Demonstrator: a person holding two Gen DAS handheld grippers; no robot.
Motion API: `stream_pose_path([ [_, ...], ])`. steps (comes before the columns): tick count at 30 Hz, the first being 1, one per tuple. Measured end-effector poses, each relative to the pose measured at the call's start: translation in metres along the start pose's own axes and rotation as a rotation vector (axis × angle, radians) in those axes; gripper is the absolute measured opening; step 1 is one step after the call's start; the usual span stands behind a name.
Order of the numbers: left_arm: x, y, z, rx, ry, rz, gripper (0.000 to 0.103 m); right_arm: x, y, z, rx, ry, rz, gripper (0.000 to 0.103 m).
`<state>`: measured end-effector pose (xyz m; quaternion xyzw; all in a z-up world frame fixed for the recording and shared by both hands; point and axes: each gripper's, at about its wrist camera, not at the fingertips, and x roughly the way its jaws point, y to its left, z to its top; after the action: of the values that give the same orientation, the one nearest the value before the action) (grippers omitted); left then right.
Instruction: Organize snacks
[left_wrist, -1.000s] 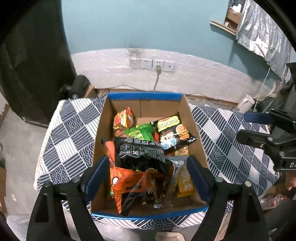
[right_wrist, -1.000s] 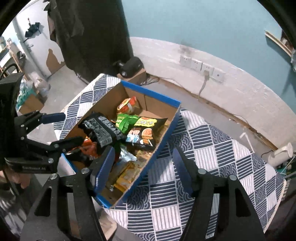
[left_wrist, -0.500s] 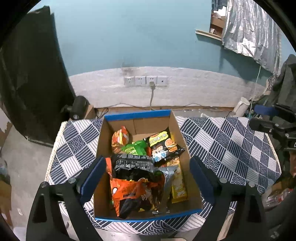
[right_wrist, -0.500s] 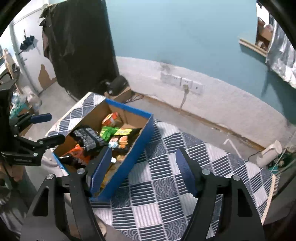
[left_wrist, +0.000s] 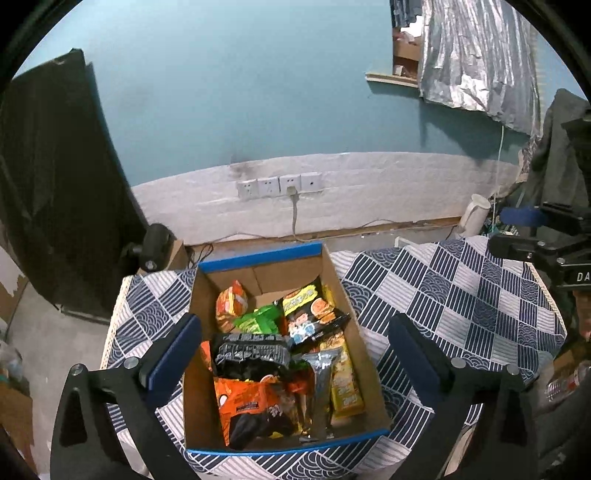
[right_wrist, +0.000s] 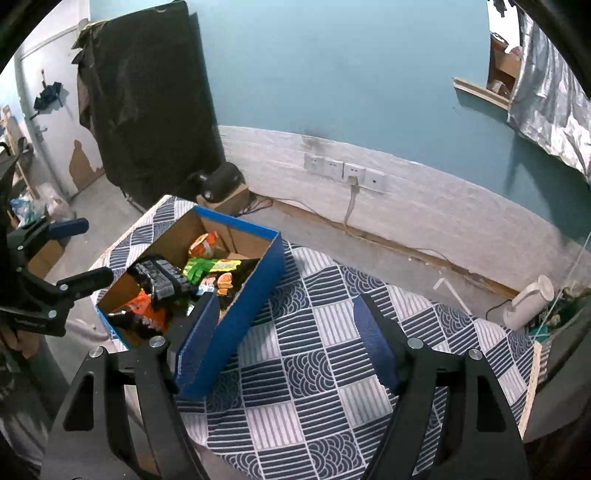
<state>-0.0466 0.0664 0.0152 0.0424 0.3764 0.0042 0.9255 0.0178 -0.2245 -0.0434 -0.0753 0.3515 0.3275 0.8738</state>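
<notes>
The left gripper (left_wrist: 291, 347) has its jaws spread very wide, and they are opening more. It holds nothing and touches nothing. It hangs above the cardboard box (left_wrist: 199, 332), with one blue finger on each side of the box in the picture.

The right gripper (right_wrist: 284, 339) is empty too, and its jaws are opening. Under it is the checked blue and white tablecloth (right_wrist: 332, 369). The box (right_wrist: 240, 295) is just to its left.

The box sits on the cloth near the table's left end. It is full of snacks: an orange bag (left_wrist: 251, 402) at the near end, a black bag (left_wrist: 251, 354) on top in the middle, a green bag (left_wrist: 258, 319) and a small red-orange bag (left_wrist: 231, 302) at the far end, and a yellow pack (left_wrist: 345, 380) along the right side.
</notes>
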Motion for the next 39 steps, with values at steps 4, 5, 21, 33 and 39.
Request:
stream_pose_path([
  [4,-0.002,-0.005,0.002,0.009,-0.007,0.003,0.102,-0.001,-0.004,-0.001,0.010,-0.001,0.002,0.075],
  [5,-0.001,-0.006,0.002,0.009,-0.004,0.001,0.102,-0.002,-0.005,-0.002,0.011,-0.001,0.004,0.075],
  [21,0.002,-0.010,0.003,0.015,0.017,-0.009,0.102,-0.005,-0.008,-0.006,0.021,0.000,0.006,0.076],
  [33,0.002,-0.008,0.003,0.001,0.027,-0.008,0.102,-0.007,-0.002,-0.004,0.003,-0.002,-0.001,0.076],
  [39,0.003,-0.009,0.002,0.005,0.033,0.000,0.102,-0.007,0.002,-0.003,0.001,-0.003,0.006,0.076],
])
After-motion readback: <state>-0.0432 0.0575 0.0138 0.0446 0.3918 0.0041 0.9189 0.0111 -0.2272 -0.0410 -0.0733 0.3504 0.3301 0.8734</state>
